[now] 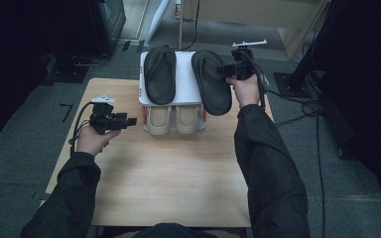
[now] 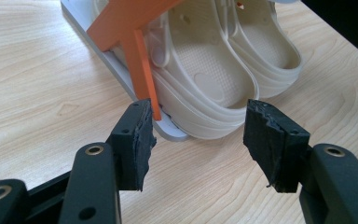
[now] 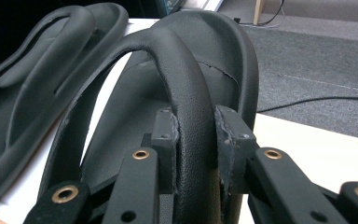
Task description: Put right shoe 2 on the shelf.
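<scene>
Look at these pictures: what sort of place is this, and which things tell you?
Probably a lab or workshop set up for recording: a bare wooden table on grey carpet, loose cables trailing across the floor, and dark equipment stands around it.

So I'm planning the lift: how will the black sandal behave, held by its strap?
Probably light and bendy: the right tongs pinch only the strap, which arches like soft foam. The black sandal may dangle and swing. Its matte, textured surface likely resists slipping.

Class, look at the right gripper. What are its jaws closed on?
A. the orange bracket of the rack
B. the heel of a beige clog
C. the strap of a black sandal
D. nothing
C: in the right gripper view the right gripper has its jaws pressed on both sides of the black sandal strap.
</scene>
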Available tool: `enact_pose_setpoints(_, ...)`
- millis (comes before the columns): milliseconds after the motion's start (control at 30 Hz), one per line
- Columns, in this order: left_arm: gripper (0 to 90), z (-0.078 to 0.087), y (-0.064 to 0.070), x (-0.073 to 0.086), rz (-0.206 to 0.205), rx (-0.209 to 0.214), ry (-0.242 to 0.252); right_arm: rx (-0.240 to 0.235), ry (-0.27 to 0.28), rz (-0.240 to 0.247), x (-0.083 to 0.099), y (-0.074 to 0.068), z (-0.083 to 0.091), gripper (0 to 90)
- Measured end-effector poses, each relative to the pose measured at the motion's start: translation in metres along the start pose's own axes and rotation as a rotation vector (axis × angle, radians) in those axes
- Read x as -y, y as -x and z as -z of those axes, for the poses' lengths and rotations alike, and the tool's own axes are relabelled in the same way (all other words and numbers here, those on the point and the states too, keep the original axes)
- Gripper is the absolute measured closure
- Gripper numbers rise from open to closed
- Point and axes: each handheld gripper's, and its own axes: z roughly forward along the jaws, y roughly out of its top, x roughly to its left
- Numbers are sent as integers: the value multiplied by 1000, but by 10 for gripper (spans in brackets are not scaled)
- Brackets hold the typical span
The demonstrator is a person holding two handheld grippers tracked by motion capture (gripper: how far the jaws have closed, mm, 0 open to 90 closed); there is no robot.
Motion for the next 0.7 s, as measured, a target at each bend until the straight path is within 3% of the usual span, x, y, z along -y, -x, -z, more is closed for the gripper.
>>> enact_pose_setpoints(333, 431, 2, 0, 0, -16, 24, 9, -7, 2, -10, -20, -20, -26, 714)
enact_pose_setpoints(700, 431, 2, -2, 0, -21, 33, 15, 14, -34, -45, -31, -29, -59, 710)
